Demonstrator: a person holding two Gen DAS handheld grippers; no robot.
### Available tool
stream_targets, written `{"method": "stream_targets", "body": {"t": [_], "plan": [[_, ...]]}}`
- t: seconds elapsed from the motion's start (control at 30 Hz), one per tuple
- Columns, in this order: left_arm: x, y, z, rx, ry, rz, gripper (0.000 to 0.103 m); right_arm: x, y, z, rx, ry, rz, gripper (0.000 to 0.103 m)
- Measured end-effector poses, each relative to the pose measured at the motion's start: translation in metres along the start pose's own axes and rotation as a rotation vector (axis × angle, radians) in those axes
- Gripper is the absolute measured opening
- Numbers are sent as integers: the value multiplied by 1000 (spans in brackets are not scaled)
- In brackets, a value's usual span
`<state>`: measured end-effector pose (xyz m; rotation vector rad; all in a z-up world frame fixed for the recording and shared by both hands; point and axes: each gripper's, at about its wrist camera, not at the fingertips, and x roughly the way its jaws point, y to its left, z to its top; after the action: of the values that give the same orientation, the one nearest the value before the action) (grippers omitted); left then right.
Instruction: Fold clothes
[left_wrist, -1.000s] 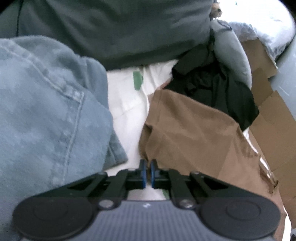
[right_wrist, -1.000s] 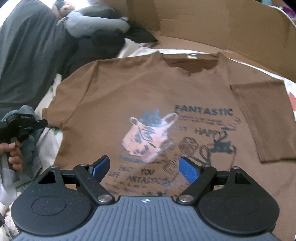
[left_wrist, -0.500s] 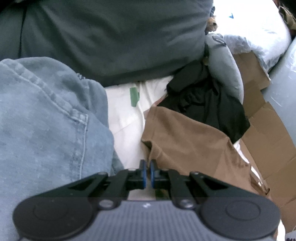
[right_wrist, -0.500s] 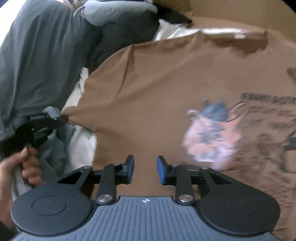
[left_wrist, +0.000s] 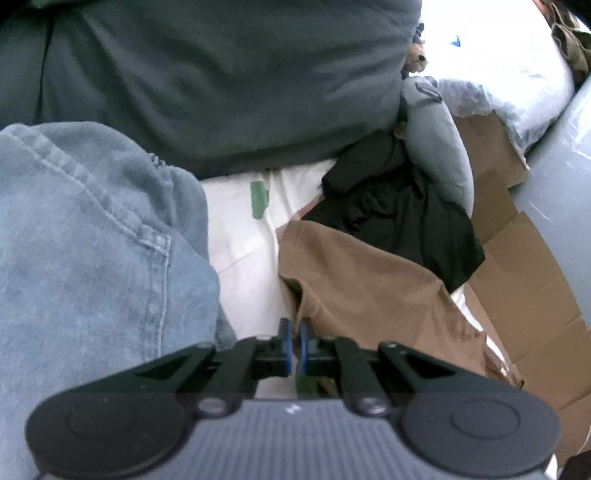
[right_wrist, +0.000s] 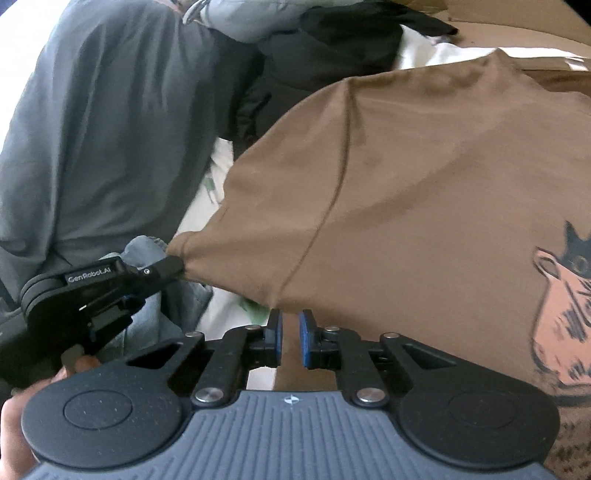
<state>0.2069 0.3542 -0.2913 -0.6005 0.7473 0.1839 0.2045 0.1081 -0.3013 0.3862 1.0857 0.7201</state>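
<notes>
A brown printed T-shirt (right_wrist: 424, 192) lies spread on the white bedding; it also shows in the left wrist view (left_wrist: 369, 280). My left gripper (left_wrist: 294, 339) is shut on the end of the shirt's left sleeve, and the right wrist view shows it (right_wrist: 173, 264) pulling that sleeve out to the left. My right gripper (right_wrist: 290, 341) sits at the shirt's lower left edge below the sleeve, jaws nearly closed with a narrow gap; whether cloth lies between them is unclear.
Blue jeans (left_wrist: 85, 251) lie at the left. A dark grey garment (left_wrist: 207, 81) lies beyond. Black clothing (left_wrist: 399, 210) and a grey cushion (left_wrist: 436, 155) sit past the shirt. Cardboard (left_wrist: 524, 266) borders the right side.
My right gripper swung left and down to the shirt's lower left edge and its jaws closed from wide open to a narrow gap. My left gripper stayed shut on the sleeve.
</notes>
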Motion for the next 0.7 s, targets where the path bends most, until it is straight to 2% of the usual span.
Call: {"method": "stream_targets", "body": {"t": [0.2,0.23,0.27,0.7], "plan": [[-5,2,-3,-19,-7,-9,4,15,-2,-1,30,5,2,8],[-6,2,-4,-17,-8,-13,4,18,-2,-3,32,7,-3,2],[-7,2,-4,-19,-8,-19,4,22,-3,-4,32,10,-8,1],[-22,-23,-13,-11,13,-139,4,48,-15,-6,100,50,-19,3]]}}
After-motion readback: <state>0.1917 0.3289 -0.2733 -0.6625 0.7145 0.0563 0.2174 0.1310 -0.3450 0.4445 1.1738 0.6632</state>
